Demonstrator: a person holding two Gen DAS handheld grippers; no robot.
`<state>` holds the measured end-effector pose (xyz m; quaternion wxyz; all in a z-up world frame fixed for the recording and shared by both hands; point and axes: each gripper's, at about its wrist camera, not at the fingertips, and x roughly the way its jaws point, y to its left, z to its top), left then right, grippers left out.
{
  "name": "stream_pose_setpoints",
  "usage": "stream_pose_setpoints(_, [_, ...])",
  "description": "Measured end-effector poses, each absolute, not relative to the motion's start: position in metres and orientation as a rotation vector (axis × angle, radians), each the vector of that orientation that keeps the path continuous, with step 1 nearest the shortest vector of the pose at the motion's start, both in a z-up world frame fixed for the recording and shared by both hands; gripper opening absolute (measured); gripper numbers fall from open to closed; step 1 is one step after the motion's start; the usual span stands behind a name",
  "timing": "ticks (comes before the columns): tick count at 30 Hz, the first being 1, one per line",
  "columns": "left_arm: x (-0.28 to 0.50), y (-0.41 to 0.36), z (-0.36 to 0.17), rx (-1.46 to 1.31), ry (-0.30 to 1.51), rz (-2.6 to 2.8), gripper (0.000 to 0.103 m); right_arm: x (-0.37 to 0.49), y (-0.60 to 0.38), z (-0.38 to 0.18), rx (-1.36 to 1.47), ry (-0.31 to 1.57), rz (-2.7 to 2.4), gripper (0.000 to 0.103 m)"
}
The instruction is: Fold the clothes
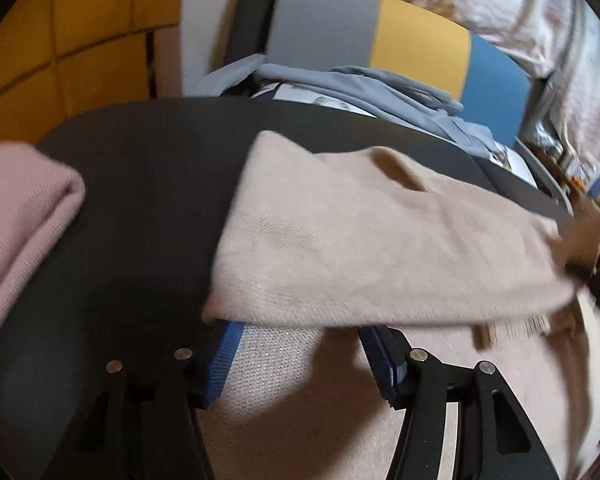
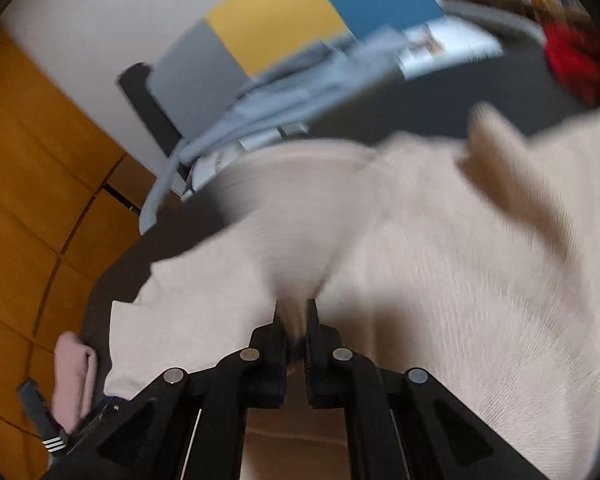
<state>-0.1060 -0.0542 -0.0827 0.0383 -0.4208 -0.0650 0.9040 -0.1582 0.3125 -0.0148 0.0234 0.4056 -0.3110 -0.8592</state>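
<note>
A beige knit sweater (image 1: 380, 240) lies on the dark table (image 1: 148, 184). A folded part of it hangs across the left wrist view, lifted above the layer below. My left gripper (image 1: 300, 332) is open; its blue-padded fingers (image 1: 224, 360) stand wide apart on the sweater, their tips hidden under the lifted fold. My right gripper (image 2: 295, 320) is shut on a pinch of the beige sweater (image 2: 460, 260) and holds it raised. The right wrist view is blurred by motion.
A folded pink garment (image 1: 24, 216) lies at the table's left; it also shows in the right wrist view (image 2: 74, 376). Behind the table a chair (image 1: 380, 32) with grey, yellow and blue panels holds blue-grey clothes (image 1: 360, 88). A red item (image 2: 572, 60) is far right.
</note>
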Motion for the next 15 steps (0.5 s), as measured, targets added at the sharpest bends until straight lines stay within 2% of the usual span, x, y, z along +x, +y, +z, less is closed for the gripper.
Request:
stream_pose_setpoints(4, [-0.102,-0.061,-0.082,-1.266,-0.257,2.799,0.058,-0.151,0.320,-0.030,1.228,-1.067,-2.622,0.005])
stream_pose_setpoints(6, [-0.099,-0.067,-0.081,-1.265,-0.300,2.817,0.053,-0.149,0.319,-0.028,1.225,-1.103,-2.619,0.005])
stream_pose_setpoints(10, [-0.084,-0.080,-0.076,-1.253,-0.341,2.880,0.052,-0.144,0.318,-0.014,1.139,-1.138,-2.587,0.005])
stream_pose_setpoints(12, [-0.072,-0.092,-0.077,-1.275,-0.347,2.943,0.065,-0.146,0.316,-0.018,1.221,-1.102,-2.580,0.014])
stream_pose_setpoints(13, [-0.065,-0.099,-0.078,-1.294,-0.357,2.970,0.066,-0.148,0.315,-0.023,1.295,-1.076,-2.579,0.025])
stream_pose_setpoints(15, [-0.054,-0.114,-0.079,-1.329,-0.385,3.003,0.066,-0.142,0.319,-0.027,1.306,-1.060,-2.582,0.022])
